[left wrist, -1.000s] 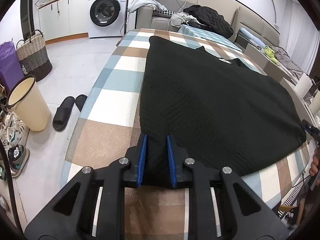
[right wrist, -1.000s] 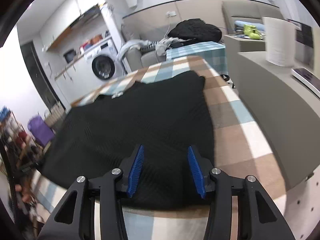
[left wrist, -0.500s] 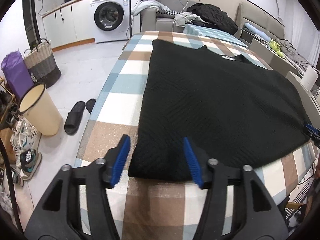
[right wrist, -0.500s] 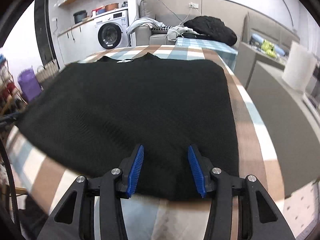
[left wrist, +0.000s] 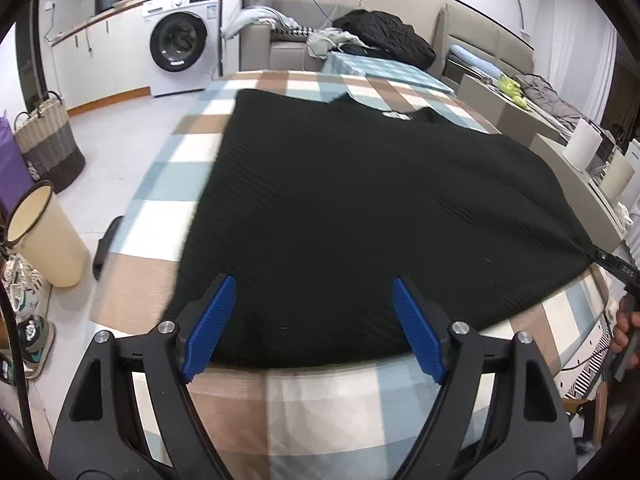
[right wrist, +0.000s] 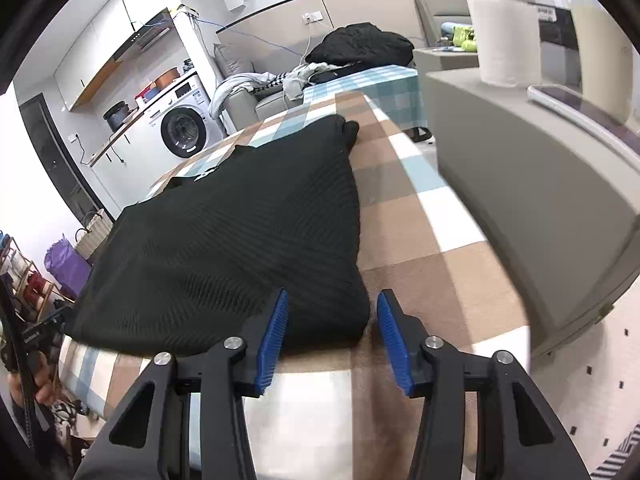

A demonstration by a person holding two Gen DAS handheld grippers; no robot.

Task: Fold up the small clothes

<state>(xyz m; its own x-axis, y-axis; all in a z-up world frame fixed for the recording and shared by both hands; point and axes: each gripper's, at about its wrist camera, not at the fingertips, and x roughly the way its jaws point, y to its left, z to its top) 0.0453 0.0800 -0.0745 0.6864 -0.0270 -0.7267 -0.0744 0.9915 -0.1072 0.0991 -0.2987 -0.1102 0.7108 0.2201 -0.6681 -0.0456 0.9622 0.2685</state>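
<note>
A black knitted sweater (left wrist: 360,208) lies flat on the checked tablecloth (left wrist: 328,404), collar at the far end. My left gripper (left wrist: 314,304) is wide open over the sweater's near hem and holds nothing. In the right wrist view the sweater (right wrist: 240,248) fills the left half of the table. My right gripper (right wrist: 332,320) is open around the sweater's near right corner, blue pads on either side, not closed on it. The right gripper's tip also shows in the left wrist view (left wrist: 616,266) at the sweater's right corner.
A grey cabinet (right wrist: 540,184) with a paper roll (right wrist: 504,40) stands close to the table's right side. A cream bin (left wrist: 44,236), shoes and a woven basket (left wrist: 48,140) are on the floor at left. A sofa with clothes (left wrist: 384,36) and a washing machine (left wrist: 180,46) stand behind.
My left gripper let go of the sweater's near left corner, opened wide and moved right along the hem. My right gripper stayed open and swung to the near right corner.
</note>
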